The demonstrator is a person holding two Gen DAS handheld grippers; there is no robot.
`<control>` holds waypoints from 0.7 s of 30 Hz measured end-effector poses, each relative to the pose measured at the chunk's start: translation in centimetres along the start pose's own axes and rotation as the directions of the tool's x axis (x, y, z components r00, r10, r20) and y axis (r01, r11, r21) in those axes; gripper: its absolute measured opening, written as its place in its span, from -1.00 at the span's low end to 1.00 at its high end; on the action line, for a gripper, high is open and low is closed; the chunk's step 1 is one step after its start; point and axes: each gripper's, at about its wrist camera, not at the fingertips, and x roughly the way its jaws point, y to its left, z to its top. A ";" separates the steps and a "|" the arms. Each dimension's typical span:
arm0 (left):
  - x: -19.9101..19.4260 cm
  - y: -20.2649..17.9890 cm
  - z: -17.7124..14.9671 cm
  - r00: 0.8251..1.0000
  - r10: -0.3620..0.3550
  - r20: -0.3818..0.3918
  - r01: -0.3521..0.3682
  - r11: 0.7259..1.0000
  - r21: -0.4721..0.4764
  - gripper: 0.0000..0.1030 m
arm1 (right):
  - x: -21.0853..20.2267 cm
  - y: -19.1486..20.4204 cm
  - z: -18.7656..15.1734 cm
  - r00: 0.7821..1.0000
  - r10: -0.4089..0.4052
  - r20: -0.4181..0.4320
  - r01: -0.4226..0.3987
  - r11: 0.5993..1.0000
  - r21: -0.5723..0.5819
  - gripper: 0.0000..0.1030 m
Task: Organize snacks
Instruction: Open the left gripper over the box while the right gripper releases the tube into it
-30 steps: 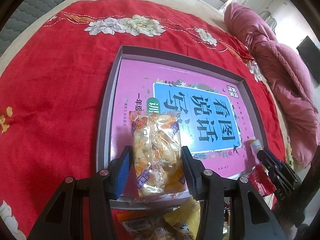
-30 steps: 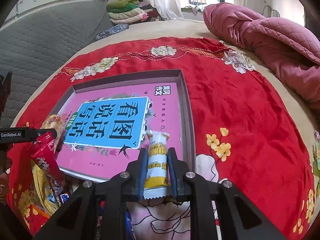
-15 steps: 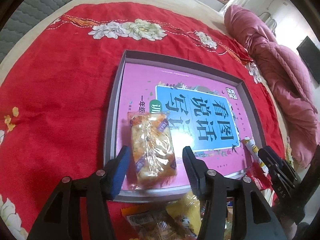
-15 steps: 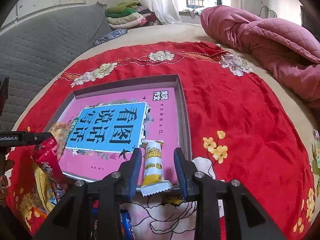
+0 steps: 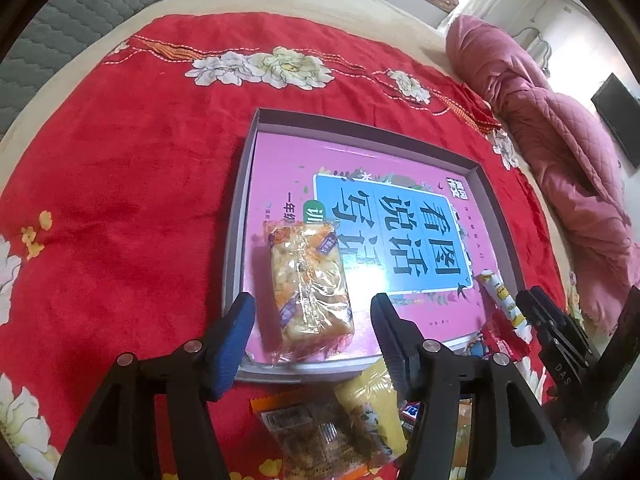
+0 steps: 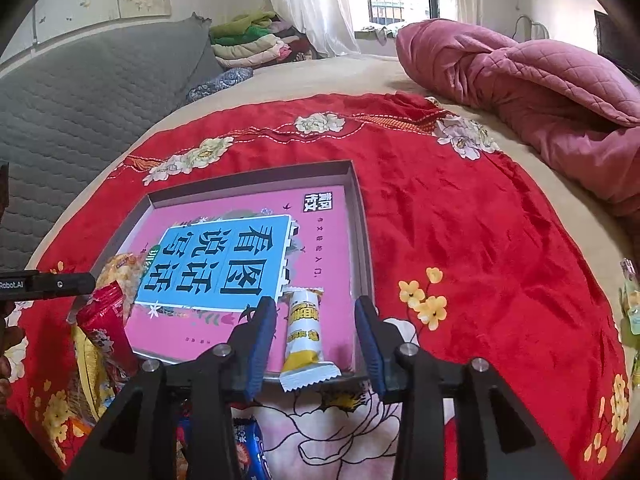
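Note:
A shallow grey box (image 5: pixel 240 216) with a pink and blue printed bottom lies on the red floral cloth. A clear bag of yellow puffed snacks (image 5: pixel 306 280) lies inside at its near left. My left gripper (image 5: pixel 312 320) straddles the bag's near end, jaws opening, pads clear of it. In the right wrist view a white and yellow snack bar (image 6: pixel 304 328) rests on the box's (image 6: pixel 362 240) near right rim. My right gripper (image 6: pixel 316 336) is around the bar, jaws opening and apart from it. The bar (image 5: pixel 502 300) and right gripper show at the left view's right edge.
Loose snack packets (image 5: pixel 344 420) lie heaped on the cloth just in front of the box; a red packet (image 6: pixel 106 324) stands among them. A pink quilt (image 6: pixel 540 92) is bunched at the far right. A grey padded headboard (image 6: pixel 80 92) is at the far left.
Both grippers have let go: the left opened off the puffed snack bag, now lying in the box, and the right opened off the bar, now resting on the box's near rim.

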 end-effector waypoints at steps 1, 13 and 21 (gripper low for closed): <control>-0.2 0.0 0.0 1.000 0.002 0.004 -0.002 1.000 0.001 0.23 | -0.1 -0.1 0.0 1.000 0.000 0.001 0.000 1.000 0.001 -0.21; -2.9 0.6 -0.6 0.999 -0.002 0.036 0.002 1.000 0.009 0.29 | -1.4 -0.3 -0.4 1.000 -0.004 0.009 0.004 1.000 0.008 -0.06; -4.4 1.8 -1.8 1.000 0.006 0.031 -0.006 1.000 -0.003 0.29 | -3.0 0.5 -0.6 1.000 0.005 0.013 -0.005 1.000 -0.018 -0.02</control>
